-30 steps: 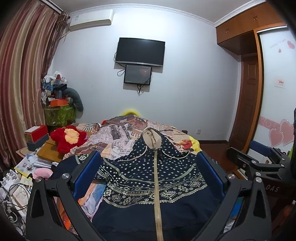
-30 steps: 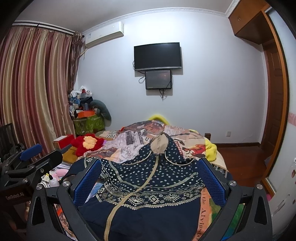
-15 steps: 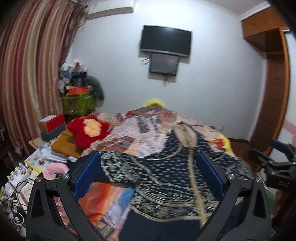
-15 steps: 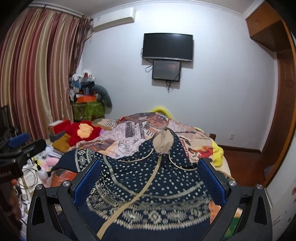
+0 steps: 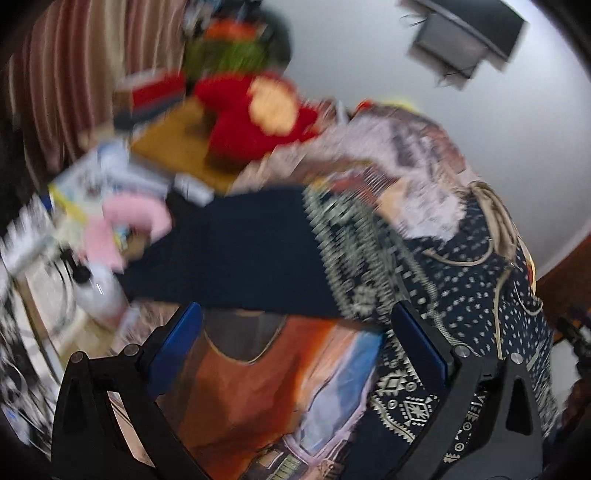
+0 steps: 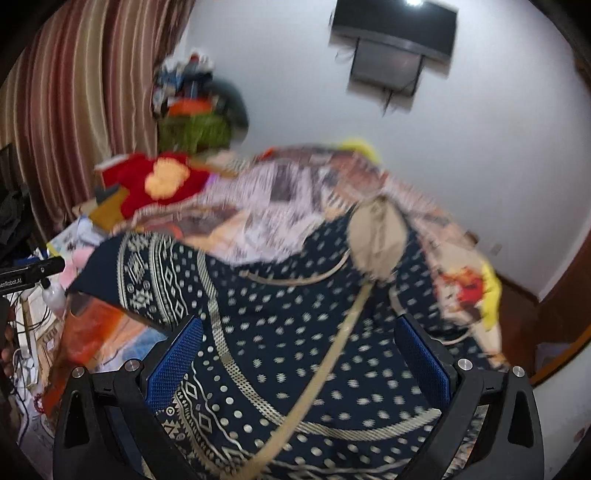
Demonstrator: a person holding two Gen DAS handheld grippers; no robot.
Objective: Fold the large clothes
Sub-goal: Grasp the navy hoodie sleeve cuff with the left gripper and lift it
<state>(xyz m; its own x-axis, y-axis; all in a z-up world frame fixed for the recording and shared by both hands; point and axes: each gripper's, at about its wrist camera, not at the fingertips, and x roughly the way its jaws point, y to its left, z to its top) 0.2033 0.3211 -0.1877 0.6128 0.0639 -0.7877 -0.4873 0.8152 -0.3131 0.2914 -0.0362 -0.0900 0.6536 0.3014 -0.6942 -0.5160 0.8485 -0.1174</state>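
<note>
Left gripper [image 5: 295, 343]: two blue-padded fingers [image 5: 177, 343], set wide apart, nothing between them; below them lies the printed bed cover [image 5: 258, 387], orange and blue patch. Right gripper [image 6: 299, 354]: two blue-padded fingers [image 6: 173, 362], likewise wide apart, holding nothing, poised over the garment [image 6: 295, 332]. One garment counted: dark navy with pale dots and geometric bands, a tan strip running down its front and a tan collar [image 6: 376, 236] at the far end. It lies spread flat on the bed [image 6: 280, 192]; one sleeve [image 5: 240, 254] stretches toward the bed's left edge, and in the left wrist view it runs just ahead of the left fingers. Both views are motion-blurred. One red plush toy [image 6: 159, 181] with a yellow centre sits at the far left of the bed. One white bottle [image 5: 99, 291] with a black pump stands beside the bed, near one pink soft item [image 5: 129, 218]. Two dark screens on the white wall, the larger television [image 6: 395, 26] above the smaller screen [image 6: 388, 70]. Striped curtain [image 6: 81, 92] at left. Writing: the left gripper's body at the right wrist view's left edge shows partly cut-off lettering "enRobot.AI" [image 6: 14, 282]; no other text is legible.
</note>
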